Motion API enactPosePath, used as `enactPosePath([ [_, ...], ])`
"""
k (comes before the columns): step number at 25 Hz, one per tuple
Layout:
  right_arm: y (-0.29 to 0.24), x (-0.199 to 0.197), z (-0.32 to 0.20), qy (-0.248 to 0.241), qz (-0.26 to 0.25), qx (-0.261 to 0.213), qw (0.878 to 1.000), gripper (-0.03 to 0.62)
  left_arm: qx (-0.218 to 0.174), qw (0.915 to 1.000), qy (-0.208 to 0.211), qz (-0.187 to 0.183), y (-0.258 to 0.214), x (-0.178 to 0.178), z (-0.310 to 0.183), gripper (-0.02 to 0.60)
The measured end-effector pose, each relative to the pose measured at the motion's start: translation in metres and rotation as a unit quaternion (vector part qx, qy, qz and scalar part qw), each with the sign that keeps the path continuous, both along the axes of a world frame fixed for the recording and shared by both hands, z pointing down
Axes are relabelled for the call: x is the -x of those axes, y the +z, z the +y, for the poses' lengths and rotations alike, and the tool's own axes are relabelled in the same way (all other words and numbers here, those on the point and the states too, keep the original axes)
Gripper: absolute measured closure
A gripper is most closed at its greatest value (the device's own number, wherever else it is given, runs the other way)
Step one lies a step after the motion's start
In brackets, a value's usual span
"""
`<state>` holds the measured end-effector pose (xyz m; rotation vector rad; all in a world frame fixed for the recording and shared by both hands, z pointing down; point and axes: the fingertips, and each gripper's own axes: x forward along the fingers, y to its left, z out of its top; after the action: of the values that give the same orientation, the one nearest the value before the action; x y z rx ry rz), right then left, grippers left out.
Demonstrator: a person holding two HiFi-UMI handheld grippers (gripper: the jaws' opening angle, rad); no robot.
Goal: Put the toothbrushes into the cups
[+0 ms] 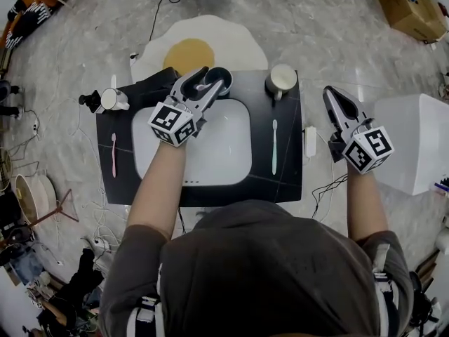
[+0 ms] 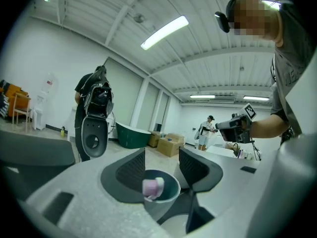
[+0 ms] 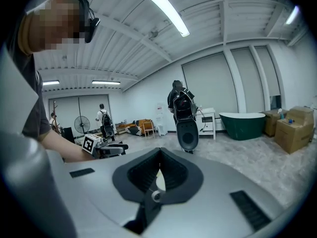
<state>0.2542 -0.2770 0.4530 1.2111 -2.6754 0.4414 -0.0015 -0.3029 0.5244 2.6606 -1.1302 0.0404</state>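
My left gripper [image 1: 210, 83] hangs over a dark teal cup [image 1: 222, 78] at the back of the black table [image 1: 287, 181]. In the left gripper view its jaws [image 2: 162, 158] stand open. Below them, the pale purple head of a toothbrush [image 2: 152, 187] rests inside the cup [image 2: 171, 196], touching neither pad. A pink toothbrush [image 1: 113, 153] lies on the table's left side and a mint one [image 1: 274, 146] on its right. White cups stand at the back right [image 1: 282, 79] and back left [image 1: 112, 99]. My right gripper [image 1: 336, 100] hovers beyond the table's right edge, shut [image 3: 158, 170] and empty.
A white mat [image 1: 210, 153] covers the table's middle. A small white block [image 1: 309, 142] sits at the right edge. A white box [image 1: 414, 142] stands on the floor to the right, and an egg-shaped rug [image 1: 203, 41] lies behind the table. Cables run over the floor.
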Motion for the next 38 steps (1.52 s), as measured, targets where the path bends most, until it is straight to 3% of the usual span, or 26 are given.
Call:
enactPosePath([
  [5,-0.01,0.003,0.003,-0.009,-0.003,-0.009,1.0,0.602,0.001,0.9995,-0.023,-0.022,-0.014,0.014,0.011,0.359],
  [9,-0.023,-0.001,0.009,-0.011,-0.007,-0.022,1.0,0.602,-0.036,0.9966,-0.056,-0.048,-0.063,0.025,0.024,0.354],
  [11,-0.028,-0.007,0.013,-0.007,-0.009,-0.027,1.0,0.602,-0.034,0.9972,-0.043,-0.05,-0.086,0.011,0.038,0.354],
  [13,-0.032,-0.015,0.019,-0.001,-0.012,-0.03,0.999,0.602,-0.002,0.999,0.0,-0.045,-0.088,-0.024,0.059,0.355],
  [15,-0.034,-0.024,0.026,0.007,-0.014,-0.03,0.999,0.602,0.061,0.9963,0.044,-0.042,-0.065,-0.067,0.08,0.367],
  [18,-0.031,-0.039,0.039,0.019,-0.014,-0.026,0.999,0.602,0.161,0.982,0.082,-0.055,-0.007,-0.123,0.104,0.39],
  [20,-0.028,-0.052,0.048,0.031,-0.013,-0.022,0.999,0.602,0.2,0.9722,0.096,-0.075,0.027,-0.153,0.112,0.391],
  [24,-0.016,-0.082,0.065,0.058,-0.011,-0.011,0.998,0.602,0.226,0.9585,0.103,-0.141,0.085,-0.19,0.115,0.394],
  [30,-0.001,-0.122,0.086,0.099,-0.009,0.004,0.995,0.602,0.278,0.9362,0.072,-0.203,0.144,-0.206,0.11,0.393],
  [35,0.004,-0.142,0.097,0.119,-0.008,0.007,0.993,0.602,0.288,0.9194,0.067,-0.259,0.171,-0.213,0.111,0.393],
  [38,0.003,-0.147,0.099,0.125,-0.008,0.007,0.992,0.601,0.276,0.9172,0.053,-0.283,0.177,-0.207,0.109,0.445],
])
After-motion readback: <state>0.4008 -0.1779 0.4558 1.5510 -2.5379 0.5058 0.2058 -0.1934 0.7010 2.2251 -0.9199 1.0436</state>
